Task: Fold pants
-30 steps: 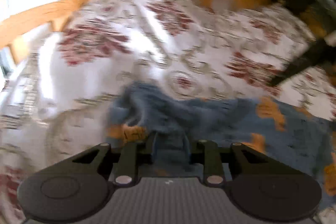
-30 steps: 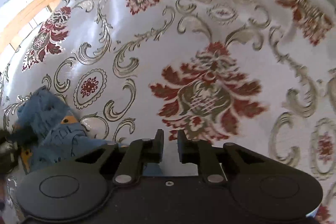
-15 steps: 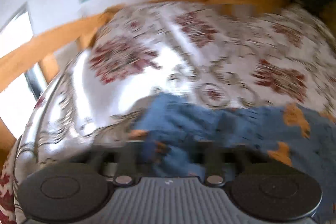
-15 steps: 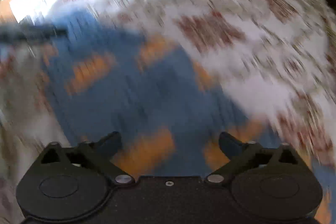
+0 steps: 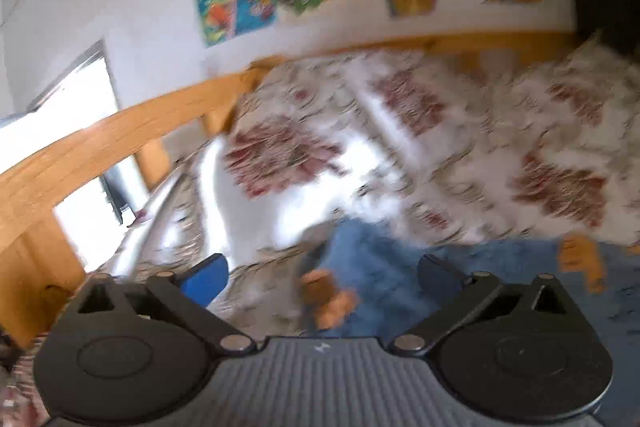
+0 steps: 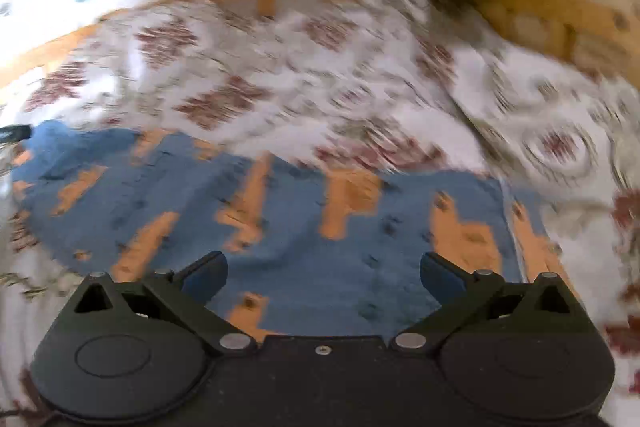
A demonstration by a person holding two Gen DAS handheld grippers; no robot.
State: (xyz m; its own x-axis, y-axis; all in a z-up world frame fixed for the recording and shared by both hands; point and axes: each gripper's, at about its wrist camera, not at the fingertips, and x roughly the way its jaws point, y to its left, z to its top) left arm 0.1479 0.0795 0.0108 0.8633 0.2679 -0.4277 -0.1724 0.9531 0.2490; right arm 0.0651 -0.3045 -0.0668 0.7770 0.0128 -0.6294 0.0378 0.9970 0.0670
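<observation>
Both grippers' fingers spread apart, empty; pants lie flat beneath them.

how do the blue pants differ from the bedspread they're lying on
The blue pants are blue with orange patches; the bedspread is white with dark red floral medallions and scrollwork. The pants cover only a near patch, while the bedspread spreads across the whole bed. Both are patterned cloth, and both lie fairly flat.

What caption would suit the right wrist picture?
Open right gripper above blue pants with orange patches, spread on a floral bedspread.
</observation>
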